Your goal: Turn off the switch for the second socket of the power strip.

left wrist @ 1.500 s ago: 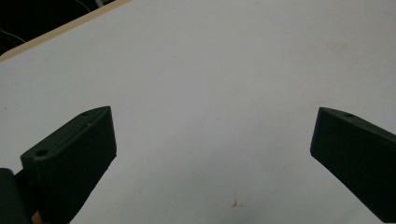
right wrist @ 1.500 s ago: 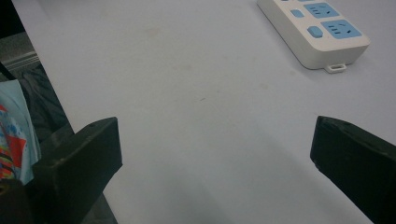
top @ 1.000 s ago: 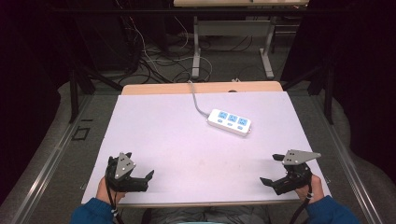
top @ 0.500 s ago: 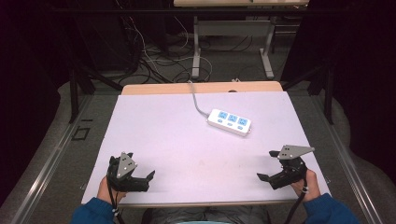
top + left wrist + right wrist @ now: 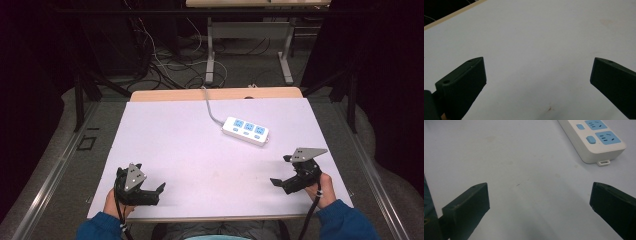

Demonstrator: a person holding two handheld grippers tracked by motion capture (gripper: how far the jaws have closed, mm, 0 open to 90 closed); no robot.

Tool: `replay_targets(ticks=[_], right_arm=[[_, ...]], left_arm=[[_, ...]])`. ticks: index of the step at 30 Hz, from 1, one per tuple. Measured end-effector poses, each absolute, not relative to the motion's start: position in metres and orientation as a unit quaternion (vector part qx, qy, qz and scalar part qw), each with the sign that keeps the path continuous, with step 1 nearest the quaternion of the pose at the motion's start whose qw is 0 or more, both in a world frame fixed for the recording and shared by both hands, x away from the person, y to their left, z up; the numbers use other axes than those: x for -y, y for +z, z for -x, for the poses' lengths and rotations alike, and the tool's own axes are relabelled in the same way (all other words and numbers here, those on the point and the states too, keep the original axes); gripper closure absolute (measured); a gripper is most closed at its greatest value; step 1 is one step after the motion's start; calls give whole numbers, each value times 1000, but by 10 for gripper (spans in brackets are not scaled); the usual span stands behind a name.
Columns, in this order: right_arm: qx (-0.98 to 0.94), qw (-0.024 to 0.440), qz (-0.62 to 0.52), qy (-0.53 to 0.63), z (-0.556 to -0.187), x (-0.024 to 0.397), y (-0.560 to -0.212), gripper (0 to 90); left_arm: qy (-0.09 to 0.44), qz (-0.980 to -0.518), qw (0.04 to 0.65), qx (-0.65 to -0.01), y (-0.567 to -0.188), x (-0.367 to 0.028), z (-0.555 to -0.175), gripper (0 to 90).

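White plastic strip, a flat rounded bar with three pale blue socket faces in a row and small blue buttons beside them; a grey cord leaves its far left end and runs off the back edge of the table. In the right gripper view the strip shows two sockets, two buttons and a small hanging tab at its near end. It lies flat on the far right part of the sheet, well apart from both grippers and touching neither. The sheet is pale lilac-white, matte, with a few faint stains, and covers nearly all of a light wood tabletop whose bare edge shows along the back. Beyond the table: a grey floor, tangled cables, the metal legs of another table, dark surroundings. The strip's long axis runs slantwise across the table, cord end toward the far left, tab end toward the near right, sockets facing up. Left gripper rests at the near left corner, held by a hand in a blue sleeve, jaws spread wide over bare sheet. Right gripper sits at the near right edge, jaws likewise spread wide and empty, aimed toward the middle of the table with the strip ahead and to one side.
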State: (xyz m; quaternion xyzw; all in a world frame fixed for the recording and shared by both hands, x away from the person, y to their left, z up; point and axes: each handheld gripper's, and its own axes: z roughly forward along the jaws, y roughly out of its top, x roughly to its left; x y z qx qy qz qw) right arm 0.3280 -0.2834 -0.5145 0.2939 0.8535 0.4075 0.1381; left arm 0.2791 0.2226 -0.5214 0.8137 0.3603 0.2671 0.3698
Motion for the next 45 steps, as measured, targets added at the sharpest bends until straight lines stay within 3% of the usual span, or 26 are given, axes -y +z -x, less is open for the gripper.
replay_targets(ticks=[45], right_arm=[[-845,131,-320,408,-391,264,-508,0]], left_arm=[[266,-819,360,-360,-523,-221,-281,1]])
